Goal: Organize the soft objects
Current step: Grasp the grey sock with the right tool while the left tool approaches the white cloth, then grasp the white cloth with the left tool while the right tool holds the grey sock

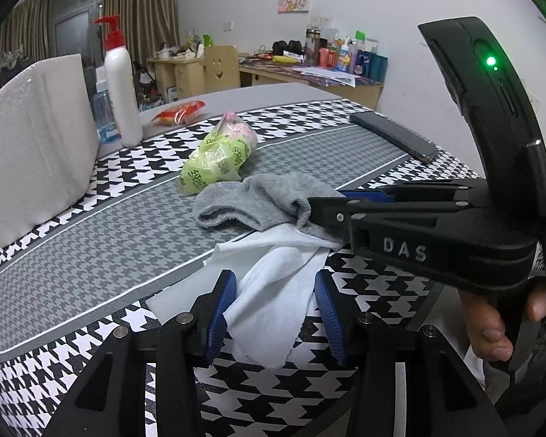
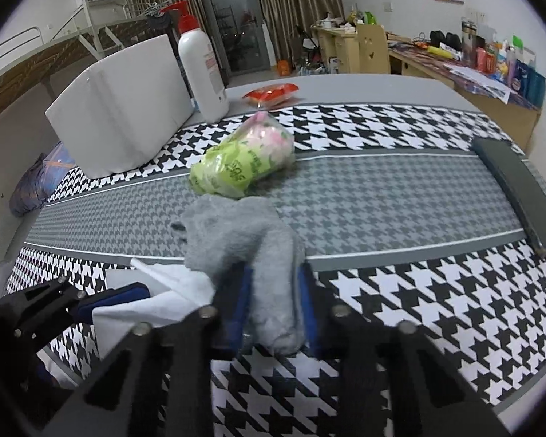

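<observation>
A grey sock (image 1: 251, 200) (image 2: 236, 233) lies crumpled in the middle of the houndstooth mat (image 1: 91, 240). My right gripper (image 2: 275, 302) is shut on the sock's near end, with the blue pads pressed into both sides. In the left wrist view it comes in from the right (image 1: 309, 211). A white cloth (image 1: 273, 291) (image 2: 178, 291) lies partly under the sock. It is bunched between the blue pads of my left gripper (image 1: 275, 309), which is shut on it. A green plastic bag of soft pink and white pieces (image 1: 218, 160) (image 2: 244, 160) rests just beyond the sock.
A white foam block (image 1: 36, 138) and a pump bottle with a red top (image 1: 122, 87) stand at the back left. A red packet (image 1: 180, 111) lies behind the bag. A dark flat case (image 1: 393, 134) lies at the right edge. A hand (image 1: 491, 327) holds the right gripper.
</observation>
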`<act>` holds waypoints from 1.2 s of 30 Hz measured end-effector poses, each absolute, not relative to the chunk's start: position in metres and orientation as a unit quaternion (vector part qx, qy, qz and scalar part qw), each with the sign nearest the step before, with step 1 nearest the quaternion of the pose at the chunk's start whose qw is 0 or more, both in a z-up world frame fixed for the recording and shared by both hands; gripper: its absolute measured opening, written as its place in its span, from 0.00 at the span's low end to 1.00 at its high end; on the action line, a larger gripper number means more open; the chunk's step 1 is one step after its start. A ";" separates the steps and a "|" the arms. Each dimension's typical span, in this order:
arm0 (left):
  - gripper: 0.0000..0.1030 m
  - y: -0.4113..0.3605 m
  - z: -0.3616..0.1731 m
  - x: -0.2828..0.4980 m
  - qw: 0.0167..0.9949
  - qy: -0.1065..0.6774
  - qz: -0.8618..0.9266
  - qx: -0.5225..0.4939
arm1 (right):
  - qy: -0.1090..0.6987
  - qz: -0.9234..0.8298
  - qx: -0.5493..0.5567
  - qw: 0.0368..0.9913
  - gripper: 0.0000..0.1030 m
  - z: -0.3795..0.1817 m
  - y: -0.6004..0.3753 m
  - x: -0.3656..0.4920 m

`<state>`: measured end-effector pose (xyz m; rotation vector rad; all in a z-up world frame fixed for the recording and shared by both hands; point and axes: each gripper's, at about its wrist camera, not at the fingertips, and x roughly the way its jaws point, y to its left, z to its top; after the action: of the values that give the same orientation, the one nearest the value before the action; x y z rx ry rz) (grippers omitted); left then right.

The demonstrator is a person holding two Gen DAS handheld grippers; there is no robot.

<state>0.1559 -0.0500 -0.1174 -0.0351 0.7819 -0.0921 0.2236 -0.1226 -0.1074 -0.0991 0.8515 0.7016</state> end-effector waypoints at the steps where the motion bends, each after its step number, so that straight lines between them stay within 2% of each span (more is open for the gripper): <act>1: 0.46 -0.050 -0.117 0.155 0.924 0.379 -0.045 -0.018 | 0.404 0.333 -0.043 0.851 0.20 -0.106 -0.124 0.224; 12: 0.47 -0.055 -0.112 0.150 0.928 0.371 -0.043 -0.010 | 0.377 0.323 -0.005 0.868 0.18 -0.078 -0.156 0.213; 17: 0.55 -0.059 -0.108 0.150 0.931 0.363 -0.043 -0.004 | 0.365 0.307 0.001 0.879 0.18 -0.072 -0.169 0.209; 25: 0.55 -0.071 -0.105 0.154 0.931 0.358 -0.065 0.012 | 0.359 0.270 0.017 0.893 0.18 -0.071 -0.199 0.209; 27: 0.49 -0.074 -0.109 0.155 0.928 0.366 -0.069 0.016 | 0.361 0.259 0.012 0.896 0.18 -0.073 -0.203 0.209; 29: 0.36 -0.075 -0.112 0.156 0.923 0.377 -0.077 0.015 | 0.362 0.253 0.010 0.897 0.18 -0.075 -0.206 0.208; 31: 0.31 -0.076 -0.116 0.156 0.920 0.384 -0.077 0.019 | 0.364 0.254 0.011 0.896 0.18 -0.077 -0.209 0.208; 36: 0.29 -0.073 -0.123 0.163 0.915 0.399 -0.063 0.020 | 0.364 0.257 0.007 0.895 0.18 -0.079 -0.208 0.206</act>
<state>0.1627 -0.0732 -0.1234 0.0414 0.8210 -0.1296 0.2062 -0.2085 -0.0790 0.0144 0.7543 0.5337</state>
